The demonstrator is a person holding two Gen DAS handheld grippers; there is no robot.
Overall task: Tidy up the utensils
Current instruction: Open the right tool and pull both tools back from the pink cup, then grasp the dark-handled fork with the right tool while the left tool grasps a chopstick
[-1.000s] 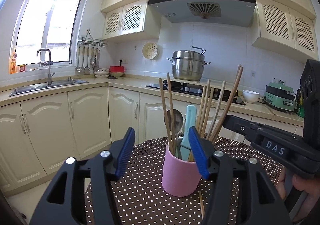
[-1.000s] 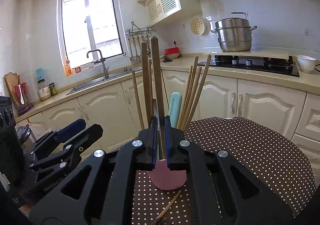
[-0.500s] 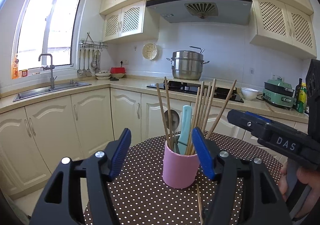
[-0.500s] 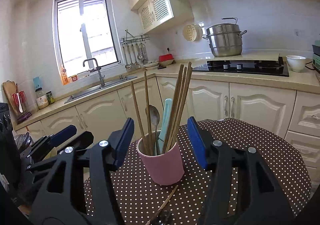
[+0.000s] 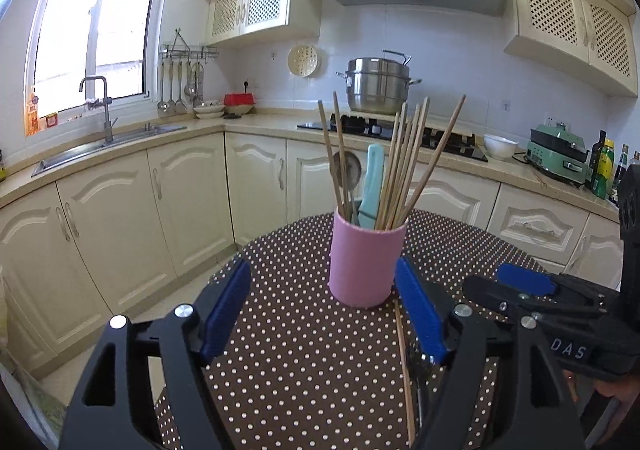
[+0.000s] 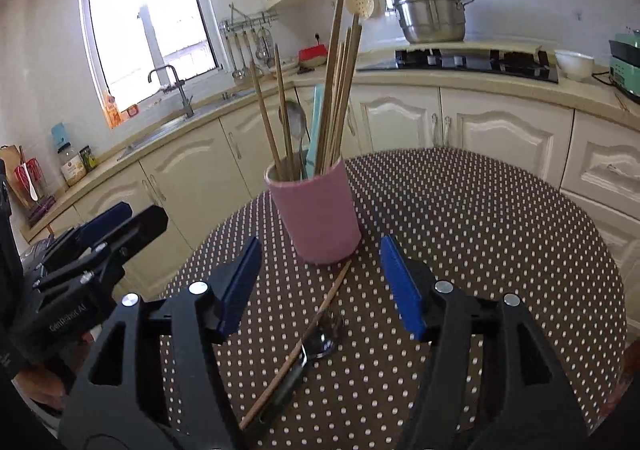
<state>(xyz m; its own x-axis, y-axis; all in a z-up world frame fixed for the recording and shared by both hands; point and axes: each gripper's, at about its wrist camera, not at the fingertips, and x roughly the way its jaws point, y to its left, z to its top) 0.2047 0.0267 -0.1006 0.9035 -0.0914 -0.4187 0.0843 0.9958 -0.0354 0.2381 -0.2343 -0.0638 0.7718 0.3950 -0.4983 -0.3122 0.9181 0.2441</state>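
Both the left gripper (image 5: 322, 316) and right gripper (image 6: 320, 286) were wide apart and empty near the pink cup (image 6: 316, 212), so the next job looked like picking up the loose chopstick (image 6: 298, 350) and spoon (image 6: 316, 342) from the dotted surface (image 6: 480, 230).

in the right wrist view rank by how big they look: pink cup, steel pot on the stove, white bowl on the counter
1. pink cup, though it is nearest the camera
2. steel pot
3. white bowl

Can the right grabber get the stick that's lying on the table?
Probably yes. The right gripper is open, and the loose chopstick lies on the dotted table right below its jaws, with a spoon touching it. Nothing covers the chopstick; the pink cup stands farther back.
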